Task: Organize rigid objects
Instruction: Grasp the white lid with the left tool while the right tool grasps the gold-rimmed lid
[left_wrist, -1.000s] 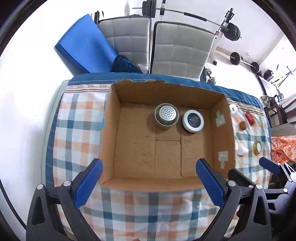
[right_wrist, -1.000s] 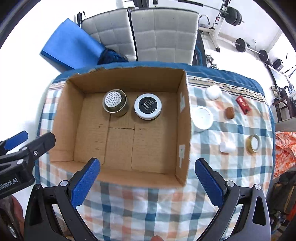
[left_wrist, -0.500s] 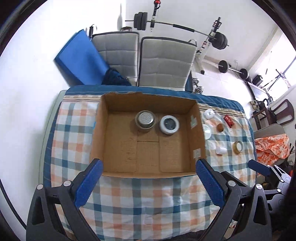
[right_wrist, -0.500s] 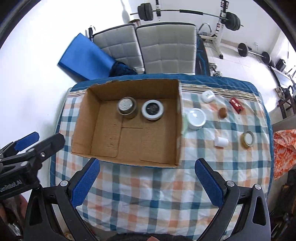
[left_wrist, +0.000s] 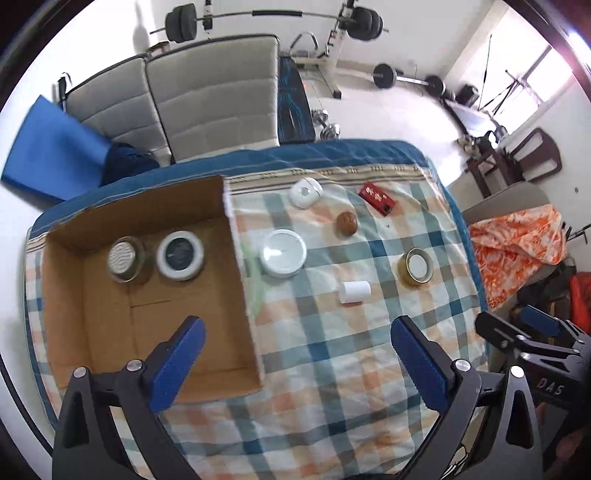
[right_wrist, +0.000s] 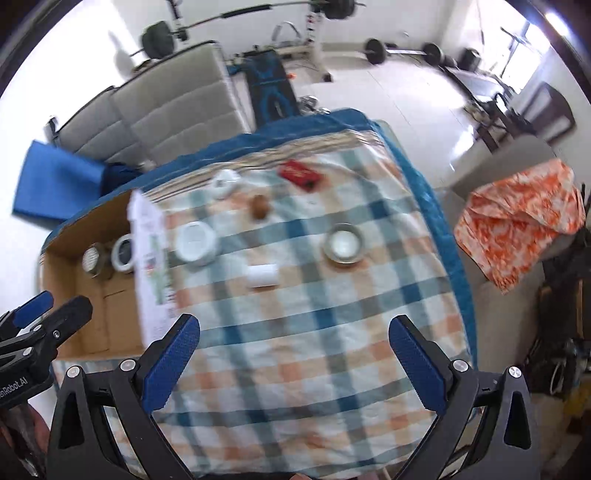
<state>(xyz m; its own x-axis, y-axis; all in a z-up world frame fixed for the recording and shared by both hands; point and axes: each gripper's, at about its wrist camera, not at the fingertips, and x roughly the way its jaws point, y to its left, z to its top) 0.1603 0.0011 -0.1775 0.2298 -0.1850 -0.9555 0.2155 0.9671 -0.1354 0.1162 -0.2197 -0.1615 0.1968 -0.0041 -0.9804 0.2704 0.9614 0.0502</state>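
An open cardboard box (left_wrist: 236, 236) (right_wrist: 66, 317) sits on the left of a checked tablecloth and holds a metal perforated tin (left_wrist: 125, 257) and a white-rimmed dark jar (left_wrist: 180, 255). To its right lie a white round lid (left_wrist: 283, 253) (right_wrist: 195, 243), a white puck (left_wrist: 305, 192), a brown round piece (left_wrist: 346, 223), a red box (left_wrist: 377, 198), a small white cylinder (left_wrist: 355, 292) (right_wrist: 263, 275) and a gold-rimmed tin (left_wrist: 415, 267) (right_wrist: 345, 243). My left gripper (left_wrist: 295, 362) and my right gripper (right_wrist: 295, 360) are both open and empty, high above the table.
The checked cloth (left_wrist: 332, 369) covers the whole table. Two grey chairs (left_wrist: 207, 96) and a blue mat (left_wrist: 48, 162) stand behind it. Barbells (left_wrist: 273, 18) lie on the floor beyond. An orange patterned cloth (left_wrist: 517, 243) lies at the right.
Both grippers have risen and swung to the right, so the loose items beside the box are now central. Nothing was taken hold of; the objects have not moved.
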